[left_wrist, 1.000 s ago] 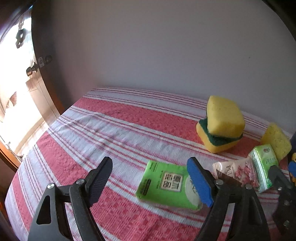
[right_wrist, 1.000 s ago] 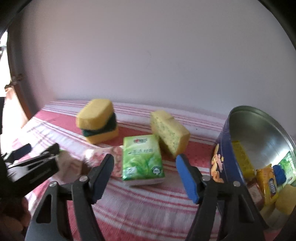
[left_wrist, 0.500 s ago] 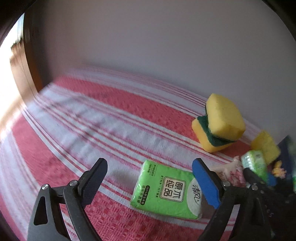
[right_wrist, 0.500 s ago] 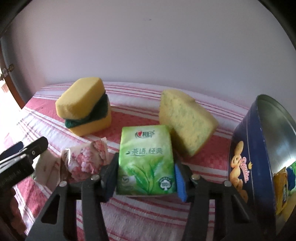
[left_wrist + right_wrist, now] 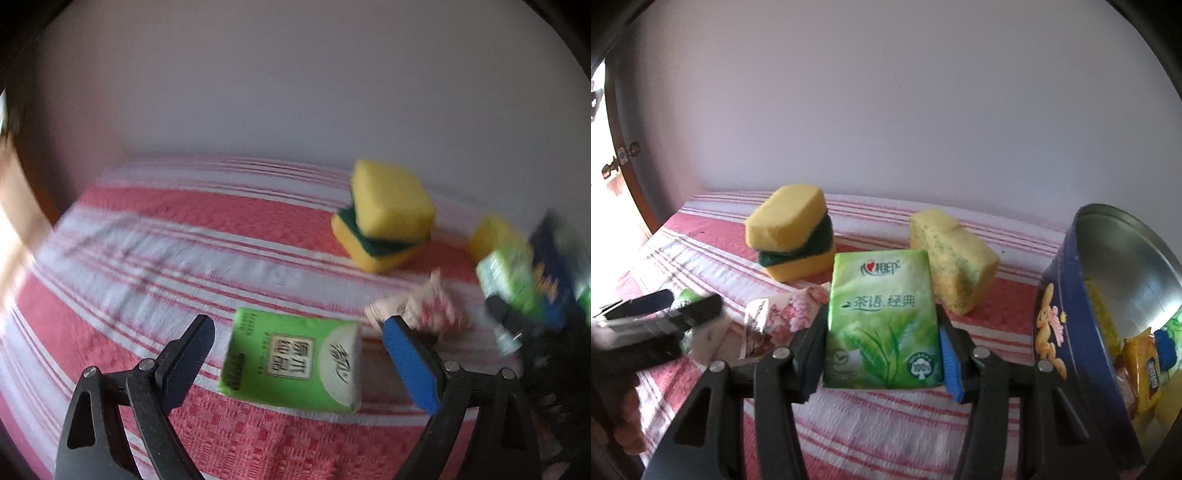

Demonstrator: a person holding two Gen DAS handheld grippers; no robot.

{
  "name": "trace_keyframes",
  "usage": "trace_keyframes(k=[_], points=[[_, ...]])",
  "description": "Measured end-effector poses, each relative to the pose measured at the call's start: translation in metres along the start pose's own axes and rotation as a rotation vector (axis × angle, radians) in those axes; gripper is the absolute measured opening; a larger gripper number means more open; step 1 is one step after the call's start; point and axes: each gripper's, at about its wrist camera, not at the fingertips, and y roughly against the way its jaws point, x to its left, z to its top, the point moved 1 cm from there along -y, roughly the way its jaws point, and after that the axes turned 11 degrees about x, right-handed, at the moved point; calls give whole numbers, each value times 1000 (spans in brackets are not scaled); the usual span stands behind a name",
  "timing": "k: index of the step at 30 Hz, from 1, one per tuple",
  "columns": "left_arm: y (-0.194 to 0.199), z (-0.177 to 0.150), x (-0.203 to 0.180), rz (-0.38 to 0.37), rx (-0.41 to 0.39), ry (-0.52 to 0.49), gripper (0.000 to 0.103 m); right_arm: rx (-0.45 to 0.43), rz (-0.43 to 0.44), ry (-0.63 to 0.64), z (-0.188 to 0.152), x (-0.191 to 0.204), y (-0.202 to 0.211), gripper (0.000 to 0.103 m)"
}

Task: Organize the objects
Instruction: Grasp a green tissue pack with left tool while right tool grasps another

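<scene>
The right gripper (image 5: 882, 354) clamps its jaws on the green tea tissue pack (image 5: 884, 321), probably bound for the blue tin (image 5: 1060, 295) (already holding snacks); the left gripper (image 5: 299, 363), jaws spread, straddles another green tissue pack (image 5: 295, 360) on the counter (image 5: 184, 251).

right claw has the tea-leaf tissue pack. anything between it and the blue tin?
Nothing visible. The right claw is shut on the tea-leaf tissue pack, and the blue tin lies tipped to its right, mouth open. The loose yellow sponge sits behind the pack, off that line; only striped tablecloth lies between.
</scene>
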Motion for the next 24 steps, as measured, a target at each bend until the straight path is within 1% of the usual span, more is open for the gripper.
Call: trace_keyframes(k=[1,2,3,5,6,7,10,12,14,16,19,21,23,24], points=[[-4,-1,-4,40,13,-18,94,-6,-2,1,-1,0,3,53],[-9,-2,-5,63,31,-23,95,-12,-6,5,-5,0,7,53],[-10,-3,-1,44,20,-4,95,-15,-7,6,-5,0,9,53],[-13,0,7,-7,39,38,91,-20,-7,11,-11,-1,14,53],[-12,1,9,0,26,43,82,-20,-4,12,-13,-1,16,53],[-11,1,10,-6,17,41,71,-21,-1,13,-16,-1,18,53],[-9,1,8,4,3,36,70,-34,0,17,-26,-3,27,53],[-5,0,8,27,-15,41,70,-48,5,18,-28,-6,37,53],[10,-3,4,35,-81,53,70,-72,12,18,-33,-9,47,53],[27,-5,-1,41,-180,56,70,-98,8,21,-37,-11,56,53],[51,-12,-15,79,-310,41,70,-146,-6,22,-45,-20,78,53],[60,-16,-26,81,-354,30,70,-175,-10,15,-50,-26,90,53],[67,-19,-36,75,-376,19,70,-211,-19,6,-54,-34,105,53],[70,-21,-43,86,-387,11,70,-225,-25,1,-54,-31,106,53]])
